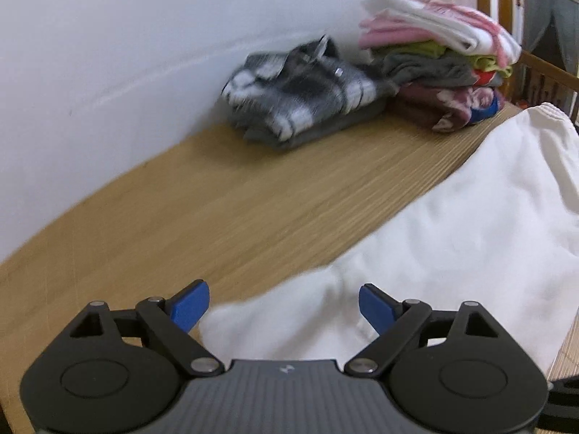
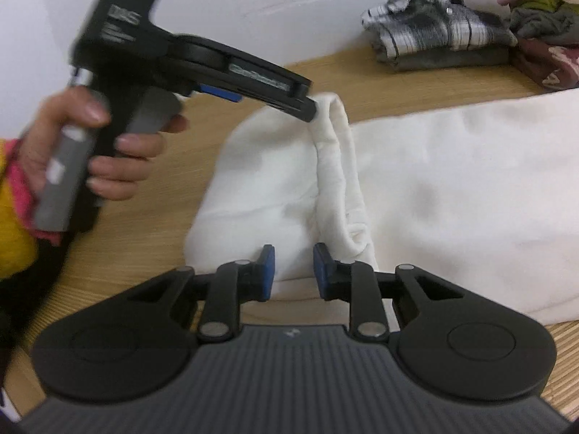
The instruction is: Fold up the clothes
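Note:
A white garment (image 1: 434, 235) (image 2: 452, 181) lies spread on the wooden table (image 1: 181, 217), with a raised fold ridge (image 2: 336, 152) running across its left part. My left gripper (image 1: 284, 305) is open wide over the garment's near corner, and nothing is pinched between its blue pads (image 1: 191, 303). In the right wrist view the left gripper (image 2: 307, 106) is seen side on, its tip at the top of that ridge. My right gripper (image 2: 294, 271) hangs over the garment's near edge. Its jaws are narrow but apart, the cloth showing below the gap.
A folded grey and white plaid garment (image 1: 300, 97) (image 2: 434, 36) lies against the white wall. Beside it stands a tall pile of folded coloured clothes (image 1: 441, 61) (image 2: 542, 18). A person's hand (image 2: 119, 152) in a yellow sleeve holds the left gripper's handle. Wooden rails (image 1: 542, 72) stand behind the table.

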Available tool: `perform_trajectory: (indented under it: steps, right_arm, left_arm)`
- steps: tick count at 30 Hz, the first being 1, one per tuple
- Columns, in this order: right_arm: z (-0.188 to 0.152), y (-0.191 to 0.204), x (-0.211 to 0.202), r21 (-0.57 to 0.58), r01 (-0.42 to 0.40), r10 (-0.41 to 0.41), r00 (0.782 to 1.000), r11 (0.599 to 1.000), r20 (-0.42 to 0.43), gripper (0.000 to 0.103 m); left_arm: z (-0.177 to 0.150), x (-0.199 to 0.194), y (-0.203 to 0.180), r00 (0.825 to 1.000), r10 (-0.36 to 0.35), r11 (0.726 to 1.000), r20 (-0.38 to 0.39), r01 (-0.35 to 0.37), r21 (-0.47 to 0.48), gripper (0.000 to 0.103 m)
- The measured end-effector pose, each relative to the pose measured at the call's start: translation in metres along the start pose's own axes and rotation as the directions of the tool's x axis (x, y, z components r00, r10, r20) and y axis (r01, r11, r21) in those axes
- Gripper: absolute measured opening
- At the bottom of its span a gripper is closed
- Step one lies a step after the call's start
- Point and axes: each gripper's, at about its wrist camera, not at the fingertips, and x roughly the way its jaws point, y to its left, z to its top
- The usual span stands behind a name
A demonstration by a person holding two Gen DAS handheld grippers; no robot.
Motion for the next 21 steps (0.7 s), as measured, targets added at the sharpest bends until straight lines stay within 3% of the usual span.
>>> perform_trajectory:
  steps: [2,5,8,9,11,14,17,21]
  right_arm:
    - [0.001,0.004,-0.006,-0.028,0.005,-0.004,1.0,1.0,0.028,0.027]
    - [0.003,0.01,-0.012,-0.064,0.014,-0.011,0.998,0.998,0.057,0.027]
    - [-0.005,0.005,0.013,-0.035,0.028,-0.03,0.998,0.999,-0.049,0.024]
    - [-0.008,0.005,0.015,-0.034,0.011,-0.013,0.999,0.999,-0.05,0.023]
    - [-0.011,0.012,0.014,-0.099,0.017,-0.021,0.999,0.995,-0.04,0.023]
    - [-0.011,0.017,0.008,-0.136,-0.008,0.003,0.999,0.991,-0.043,0.025]
    - [0.003,0.006,-0.003,-0.092,-0.086,0.084,0.996,0.992,-0.034,0.028]
    - [0.033,-0.009,-0.02,-0.138,-0.096,0.098,0.995,0.986,0.007,0.031]
  left_arm:
    - [0.007,0.013,-0.004,1.0,0.01,1.0,-0.011,-0.009,0.011,0.093]
    - [0.009,0.05,-0.011,0.995,0.026,1.0,-0.097,-0.025,0.016,0.093]
    - [0.003,0.086,-0.02,0.985,0.023,1.0,-0.173,-0.023,-0.001,0.098]
    - [0.002,0.091,-0.022,0.983,0.038,0.999,-0.181,-0.039,-0.002,0.103]
    - [0.006,0.092,-0.022,0.982,0.047,0.999,-0.183,-0.05,-0.01,0.102]
    - [0.012,0.074,-0.017,0.982,0.053,0.998,-0.184,-0.056,-0.014,0.094]
    - [0.005,0.022,-0.009,0.989,0.111,0.992,-0.099,-0.116,-0.04,0.094]
    - [-0.035,-0.049,0.003,0.974,0.219,0.966,-0.061,-0.225,-0.126,0.094]
